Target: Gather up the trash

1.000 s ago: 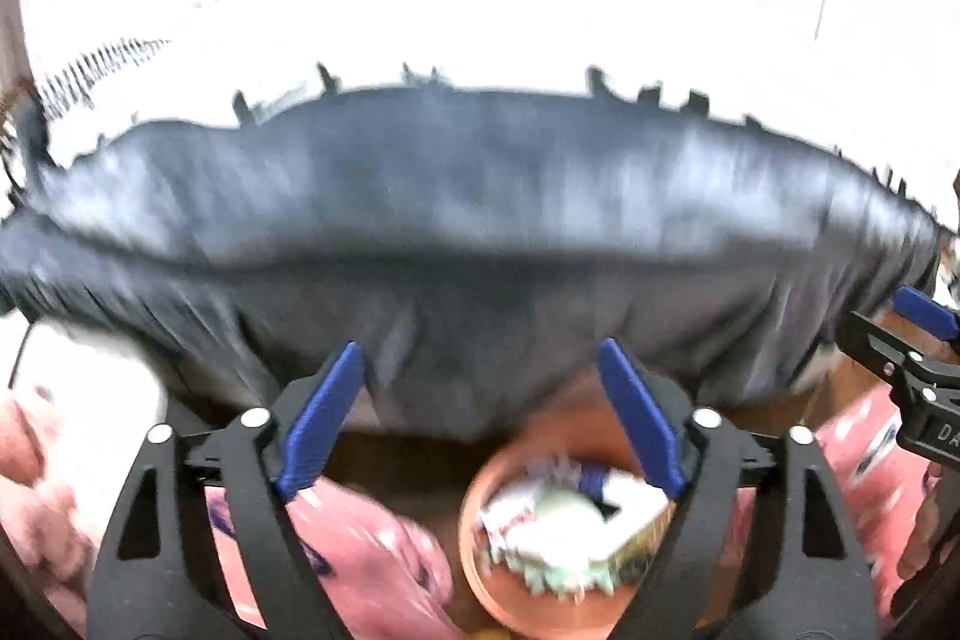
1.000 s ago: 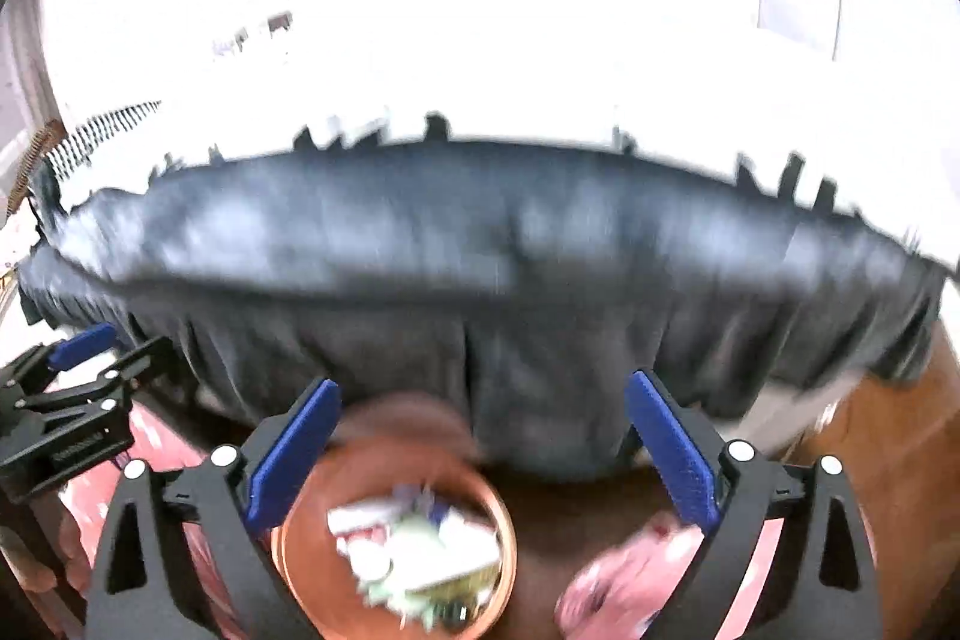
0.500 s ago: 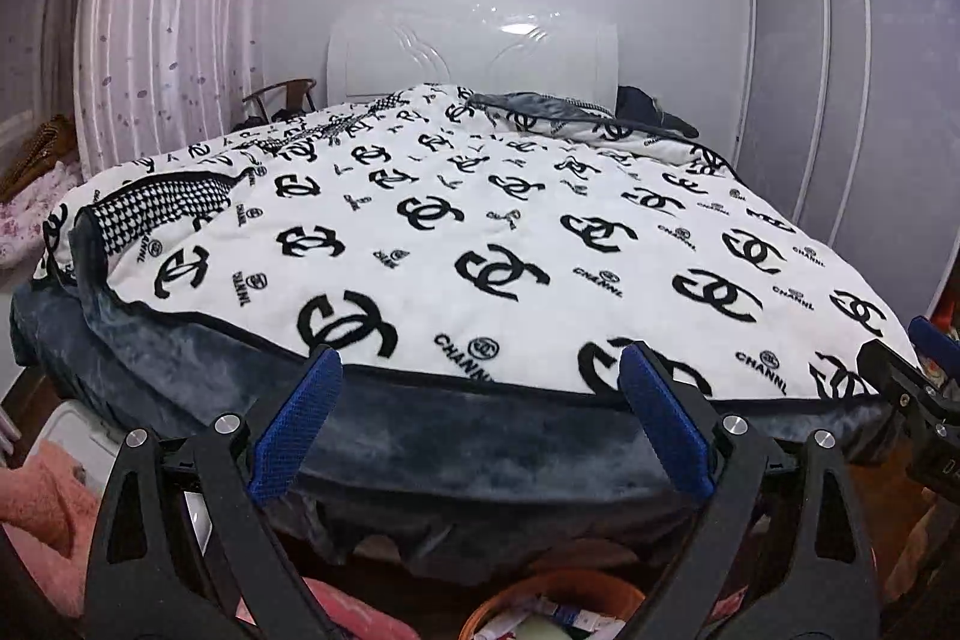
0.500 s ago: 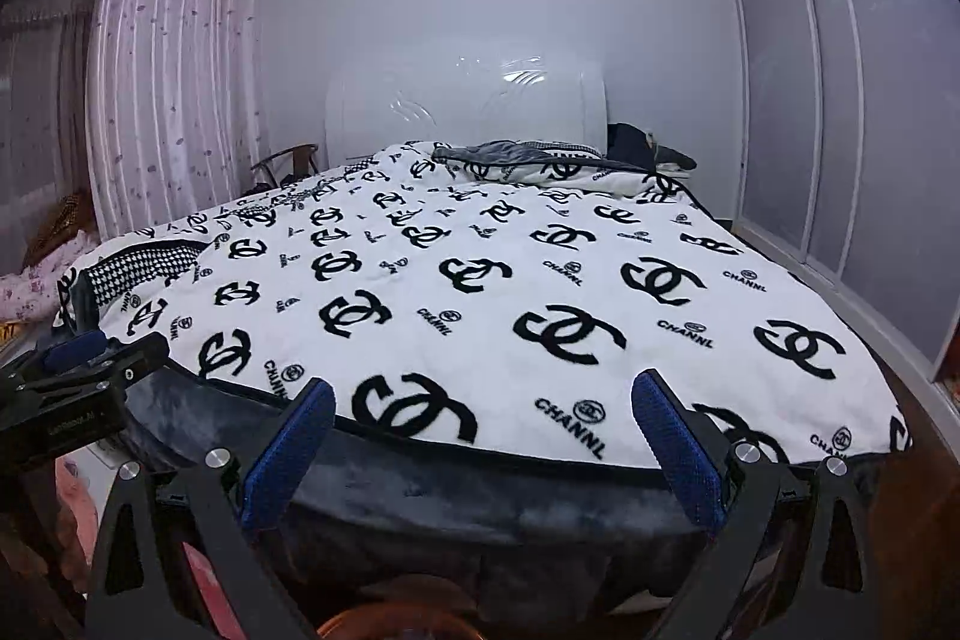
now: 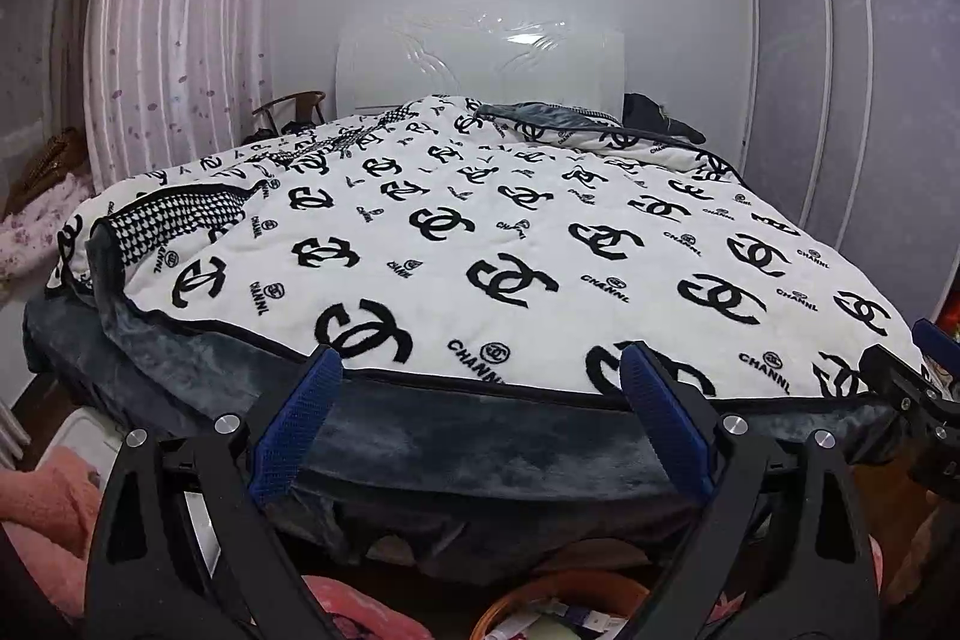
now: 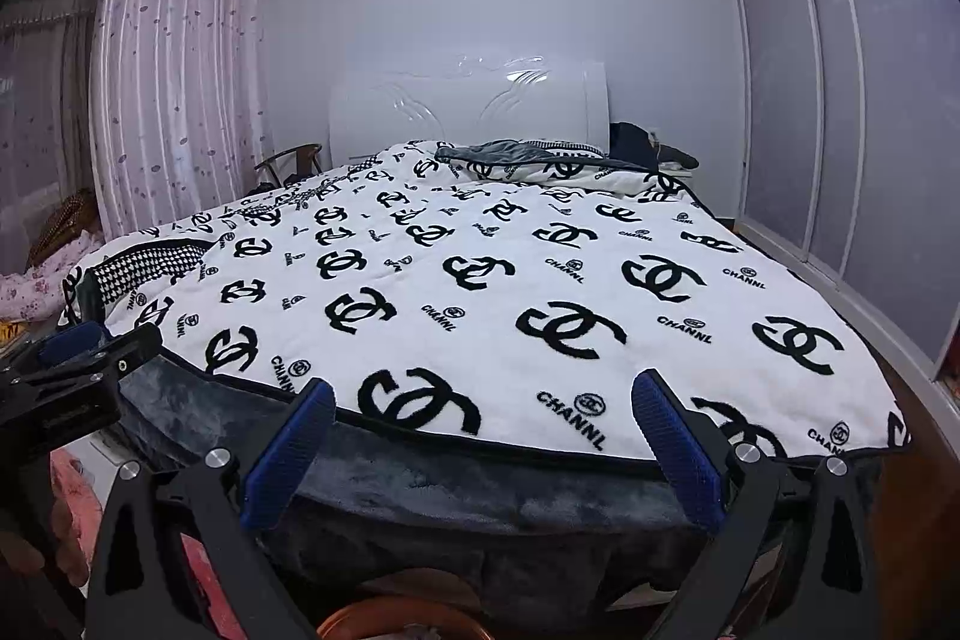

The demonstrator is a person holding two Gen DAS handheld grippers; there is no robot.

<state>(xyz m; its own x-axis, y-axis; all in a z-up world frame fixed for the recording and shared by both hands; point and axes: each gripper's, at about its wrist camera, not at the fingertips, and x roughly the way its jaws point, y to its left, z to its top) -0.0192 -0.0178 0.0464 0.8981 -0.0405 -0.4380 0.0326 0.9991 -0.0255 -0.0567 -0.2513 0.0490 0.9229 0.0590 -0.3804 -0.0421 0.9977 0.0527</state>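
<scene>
Left wrist: bed (image 5: 480,244) beyond possibly trash-filled basket (image 5: 558,607).

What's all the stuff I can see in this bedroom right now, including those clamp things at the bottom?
Blanket: one, white with black logos, spread over the bed.
Grey underlayer: one, dark grey plush, hanging at the foot of the bed.
Headboard: one, glossy white, against the far wall.
Curtains: pale pink, spotted, at the left.
Wardrobe doors: grey sliding panels, at the right.
Chair: one, dark wood, beside the headboard.
Basket: one, orange-brown, on the floor by the bed's foot, holding scraps of trash.
Left gripper: black with blue pads, open, empty.
Right gripper: black with blue pads, open, empty.
</scene>
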